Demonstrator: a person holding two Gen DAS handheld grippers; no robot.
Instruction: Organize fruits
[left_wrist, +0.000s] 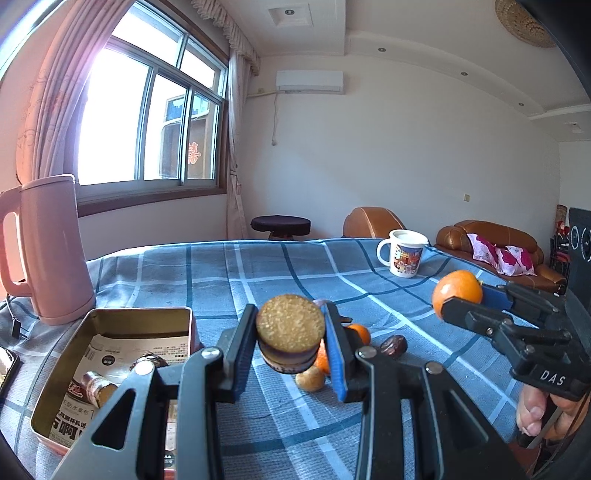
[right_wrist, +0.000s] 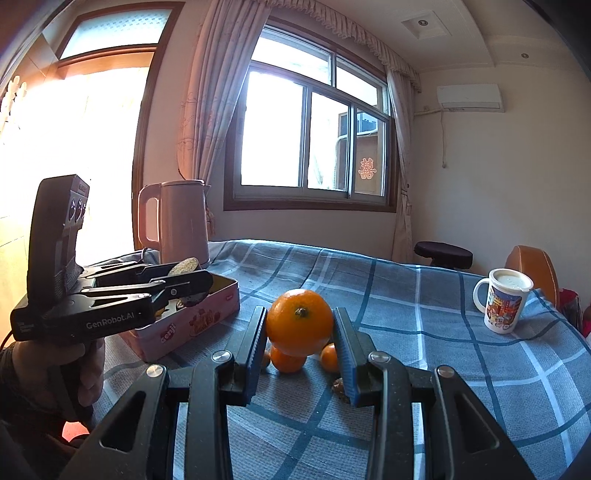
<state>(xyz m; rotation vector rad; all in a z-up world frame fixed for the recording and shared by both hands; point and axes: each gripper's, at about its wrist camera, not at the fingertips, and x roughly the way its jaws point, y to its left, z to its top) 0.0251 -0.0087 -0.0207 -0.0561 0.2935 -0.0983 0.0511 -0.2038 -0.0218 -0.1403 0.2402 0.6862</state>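
Observation:
My left gripper (left_wrist: 290, 332) is shut on a round cake (left_wrist: 290, 323) with a crumbly tan top and a dark side, held above the blue checked cloth. In the right wrist view that left gripper (right_wrist: 186, 281) hovers over the open pink tin (right_wrist: 207, 321). My right gripper (right_wrist: 300, 325) is shut on a large orange (right_wrist: 300, 321), lifted off the cloth. From the left wrist view the right gripper (left_wrist: 466, 300) and its orange (left_wrist: 457, 291) hang at the right. Two small oranges (right_wrist: 287, 359) lie on the cloth beneath.
The tin (left_wrist: 110, 321) holds printed paper and similar round cakes. A pink kettle (left_wrist: 51, 251) stands behind it. A white printed mug (left_wrist: 403, 254) sits near the far right table edge. A dark date (left_wrist: 394, 345) and a small yellowish fruit (left_wrist: 310, 378) lie by the oranges.

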